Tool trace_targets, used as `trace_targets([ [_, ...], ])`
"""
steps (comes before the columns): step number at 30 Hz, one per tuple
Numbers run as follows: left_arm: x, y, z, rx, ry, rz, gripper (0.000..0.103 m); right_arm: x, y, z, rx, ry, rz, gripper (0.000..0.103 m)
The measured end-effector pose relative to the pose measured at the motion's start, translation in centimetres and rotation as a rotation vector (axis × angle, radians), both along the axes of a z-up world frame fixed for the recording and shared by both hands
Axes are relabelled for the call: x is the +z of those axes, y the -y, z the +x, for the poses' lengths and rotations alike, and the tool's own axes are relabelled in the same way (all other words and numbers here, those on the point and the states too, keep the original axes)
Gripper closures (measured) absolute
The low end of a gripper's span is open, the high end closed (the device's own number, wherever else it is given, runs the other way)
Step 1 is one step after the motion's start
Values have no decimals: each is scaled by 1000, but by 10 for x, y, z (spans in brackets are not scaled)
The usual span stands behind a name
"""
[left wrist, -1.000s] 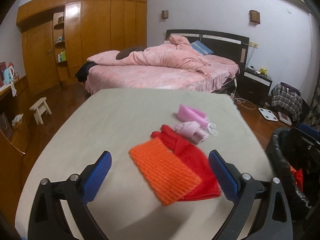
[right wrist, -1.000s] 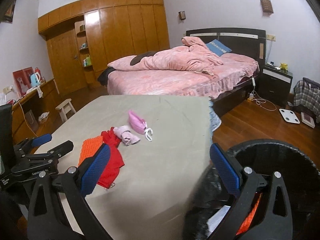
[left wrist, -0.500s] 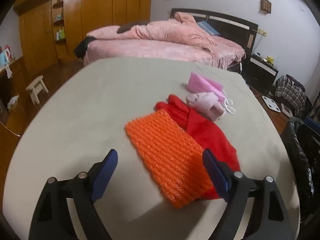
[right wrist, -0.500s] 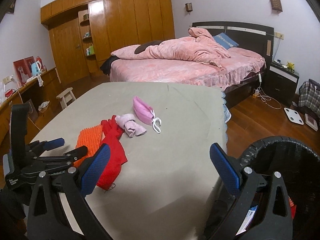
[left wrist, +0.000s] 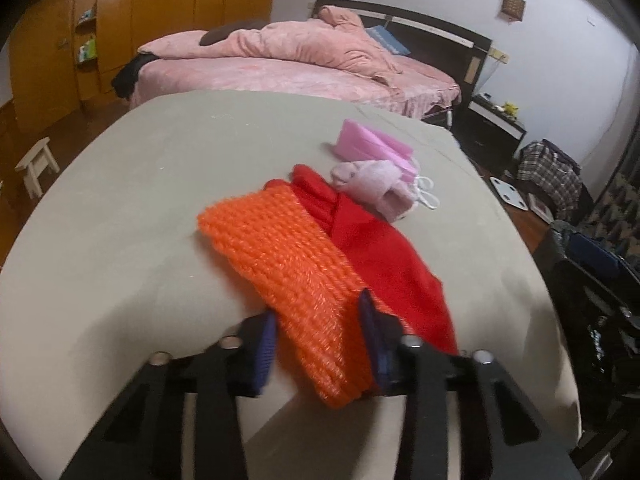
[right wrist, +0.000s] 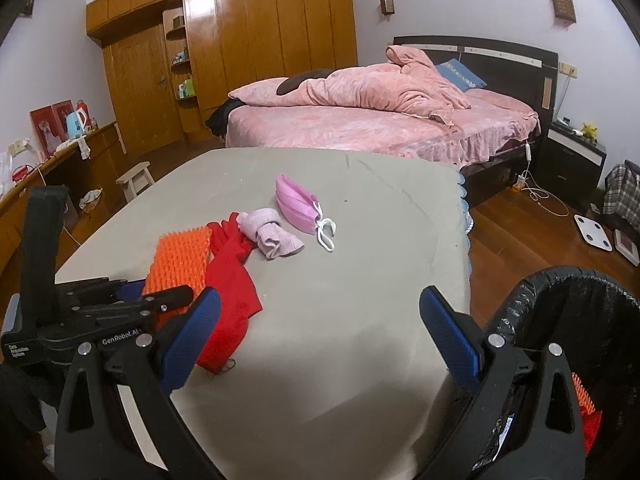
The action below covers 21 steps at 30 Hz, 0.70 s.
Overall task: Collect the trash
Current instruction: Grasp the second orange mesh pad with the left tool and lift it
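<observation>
Left wrist view: left gripper [left wrist: 320, 332] lies low, jaws pinching orange foam net [left wrist: 288, 264].

Net sleeve [right wrist: 180, 266] on table [right wrist: 360, 300], near edge at 9 o'clock. Glove [right wrist: 232, 276] touching it on its 3 o'clock side. Rolled sock [right wrist: 272, 236] at glove's 1 o'clock; face mask [right wrist: 298, 208] just behind sock. Bin [right wrist: 580, 320] off table at 4 o'clock. Bed [right wrist: 380, 128] behind table, 12 o'clock.
</observation>
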<state>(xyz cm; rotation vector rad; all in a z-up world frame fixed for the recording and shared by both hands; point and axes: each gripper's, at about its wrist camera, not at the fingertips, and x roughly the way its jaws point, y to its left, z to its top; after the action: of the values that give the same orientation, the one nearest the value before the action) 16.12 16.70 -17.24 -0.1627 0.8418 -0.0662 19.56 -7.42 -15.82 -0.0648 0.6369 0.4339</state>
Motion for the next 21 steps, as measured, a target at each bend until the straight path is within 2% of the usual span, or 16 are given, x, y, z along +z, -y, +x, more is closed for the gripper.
trace_targets([
  [2, 2, 4, 1, -16, 7, -6, 86, -1, 0, -1, -2, 0, -1, 6],
  [5, 4, 8, 1, -37, 20, -8, 90, 0, 0, -1, -4, 2, -2, 6],
  [15, 17, -2, -13, 19, 65, -34, 91, 7, -1, -5, 4, 23, -1, 6],
  [21, 27, -18, -22, 41, 86, 1, 91, 7, -8, -5, 10, 13, 12, 6],
])
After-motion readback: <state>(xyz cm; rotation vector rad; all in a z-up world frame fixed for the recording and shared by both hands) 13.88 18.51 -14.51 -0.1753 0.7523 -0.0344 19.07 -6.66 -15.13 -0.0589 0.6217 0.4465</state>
